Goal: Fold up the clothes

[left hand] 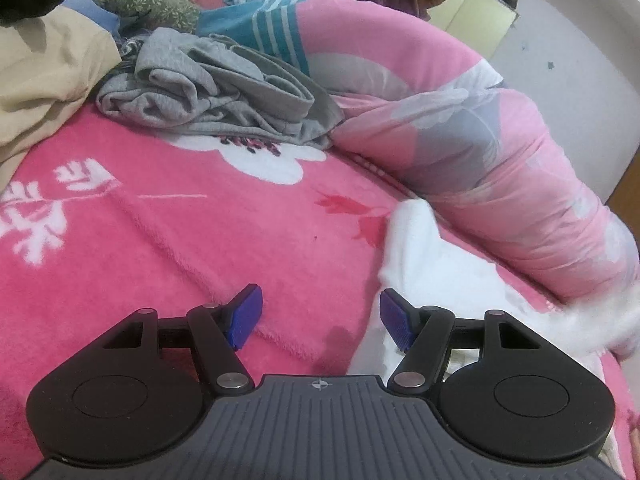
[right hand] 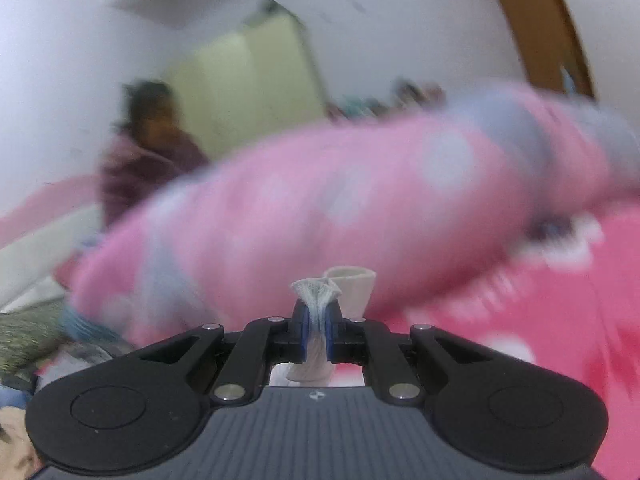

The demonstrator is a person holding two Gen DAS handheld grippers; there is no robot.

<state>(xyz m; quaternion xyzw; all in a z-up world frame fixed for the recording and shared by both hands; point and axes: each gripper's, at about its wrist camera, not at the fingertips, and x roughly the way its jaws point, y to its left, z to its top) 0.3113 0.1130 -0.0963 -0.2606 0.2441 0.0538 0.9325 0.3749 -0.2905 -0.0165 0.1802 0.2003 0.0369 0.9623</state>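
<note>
Two grippers: right gripper point(right hand: 316, 330) pinches a bunched white garment point(right hand: 314, 294); left gripper point(left hand: 320, 318) gapes empty, grey clothes point(left hand: 216, 92) far ahead on the pink blanket point(left hand: 168, 216).

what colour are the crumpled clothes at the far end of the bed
Grey. The crumpled clothes show best in the left wrist view.

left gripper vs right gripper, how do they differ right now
The left gripper stands open, its blue pads apart with nothing between them; the right gripper is shut on a bunched piece of white cloth. The left gripper's view is sharp, over the pink flowered blanket; the right gripper's view is smeared with blur. Both share black linkages and blue pads.
</note>
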